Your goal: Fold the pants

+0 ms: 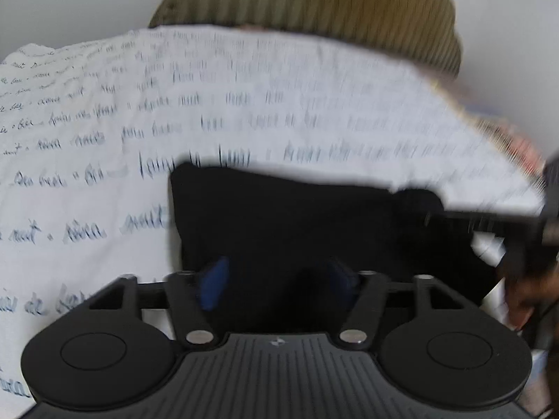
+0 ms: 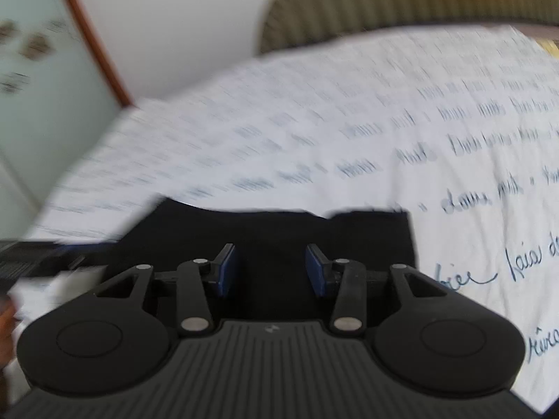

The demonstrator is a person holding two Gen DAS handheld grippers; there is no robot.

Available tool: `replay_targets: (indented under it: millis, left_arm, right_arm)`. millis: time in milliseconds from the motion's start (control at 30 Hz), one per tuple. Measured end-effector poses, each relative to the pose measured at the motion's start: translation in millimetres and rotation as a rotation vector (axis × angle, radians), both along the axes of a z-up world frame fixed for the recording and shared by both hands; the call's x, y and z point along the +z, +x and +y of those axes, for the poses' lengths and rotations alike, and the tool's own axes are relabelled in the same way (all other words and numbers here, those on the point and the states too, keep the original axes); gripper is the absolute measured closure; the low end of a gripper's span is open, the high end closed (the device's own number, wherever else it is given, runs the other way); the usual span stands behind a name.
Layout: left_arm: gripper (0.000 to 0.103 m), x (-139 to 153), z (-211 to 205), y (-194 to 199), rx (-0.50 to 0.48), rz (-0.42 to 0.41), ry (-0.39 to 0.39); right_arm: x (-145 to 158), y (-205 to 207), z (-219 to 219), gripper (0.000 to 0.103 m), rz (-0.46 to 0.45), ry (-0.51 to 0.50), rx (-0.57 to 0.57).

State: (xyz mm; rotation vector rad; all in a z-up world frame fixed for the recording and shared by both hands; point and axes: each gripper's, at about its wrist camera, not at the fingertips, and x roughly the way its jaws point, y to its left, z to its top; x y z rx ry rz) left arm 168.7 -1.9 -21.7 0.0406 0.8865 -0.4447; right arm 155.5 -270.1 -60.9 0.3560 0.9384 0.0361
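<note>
Right gripper [image 2: 270,267] sits over the black pants [image 2: 279,230] with its blue pads [image 2: 225,272] spread apart, nothing between them. The pants lie folded flat on a white sheet [image 2: 349,132] covered in handwriting print. Beyond the sheet, a ribbed olive headboard [image 2: 384,0].

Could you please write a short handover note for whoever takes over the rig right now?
Left gripper: jaws open, nothing held, over the near part of the black pants.
Right gripper: jaws open, nothing held, also over the pants.
The pants lie as a compact dark block on the white script-printed bedsheet, headboard behind.
Done: they look at least partly folded; both views are blurred, so the layers cannot be counted.
Left: check the fold, then finish or tidy it.
</note>
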Motion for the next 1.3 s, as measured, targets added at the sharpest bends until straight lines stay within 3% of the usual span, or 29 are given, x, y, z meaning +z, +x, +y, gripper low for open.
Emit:
replay_targets:
  millis: [67, 100, 167, 200, 267, 433, 567, 667, 700, 833, 900, 967, 1200, 1300]
  left_arm:
    - [0.04, -3.4, -12.2, -15.5, -0.02, -0.07, 0.098]
    - [0.04, 1.2, -16.3, -25.0, -0.036, -0.124, 0.131]
    - [0.036, 12.0, -20.1, -37.4, -0.044, -0.218, 0.165]
    - [0.027, 17.1, -21.6, -38.8, -0.044, -0.249, 0.167]
    - [0.019, 21.8, -25.1, -33.4, -0.046, -0.252, 0.15]
    - [0.019, 0.7, -39.5, -44.8, -0.158, -0.117, 0.136]
    - [0.019, -3.4, -57.8, -77.1, -0.179, -0.245, 0.251]
    - [0.019, 5.4, -65.7, -81.8, -0.206, -0.248, 0.226]
    - [0.019, 7.1, -67.5, -82.8, -0.213, -0.246, 0.222]
    - [0.019, 5.8, -77.5, -85.1, -0.21, -0.259, 0.249]
    - [0.019, 3.2, -83.8, -83.0, -0.212, -0.249, 0.249]
    - [0.019, 1.4, -85.5, -84.4, -0.217, -0.243, 0.247]
    - [0.019, -0.3, -91.1, -85.5, -0.23, -0.235, 0.25]
    - [0.019, 3.2, -88.4, -85.7, -0.223, -0.241, 0.253]
  right_arm:
    - [-12.4, -0.5, -11.0, 0.082, 0.003, 0.009, -0.03]
    - [-10.0, -2.2, -14.9, 0.083, 0.006, 0.024, -0.042]
    - [-2.9, -9.5, -19.2, 0.083, -0.002, 0.012, -0.054]
    - [4.0, -16.4, -20.9, 0.074, -0.017, 0.004, -0.066]
    - [18.8, -36.0, -26.4, 0.058, -0.062, -0.042, -0.092]
    - [49.2, -92.1, -23.3, 0.049, -0.158, -0.056, -0.112]
    - [48.6, -127.3, -19.0, 0.049, -0.153, -0.033, -0.083]
    - [35.4, -133.6, -14.5, 0.053, -0.121, -0.025, -0.062]
    - [30.8, -133.6, -13.1, 0.059, -0.114, -0.016, -0.056]
    - [20.8, -135.0, -9.6, 0.064, -0.11, -0.006, -0.043]
    - [19.7, -136.9, -16.6, 0.087, -0.125, 0.022, -0.071]
    - [18.7, -140.1, -23.8, 0.096, -0.129, 0.033, -0.086]
    - [27.1, -151.5, -13.0, 0.098, -0.132, -0.107, -0.064]
    - [10.0, -143.2, -16.7, 0.093, -0.068, -0.079, -0.076]
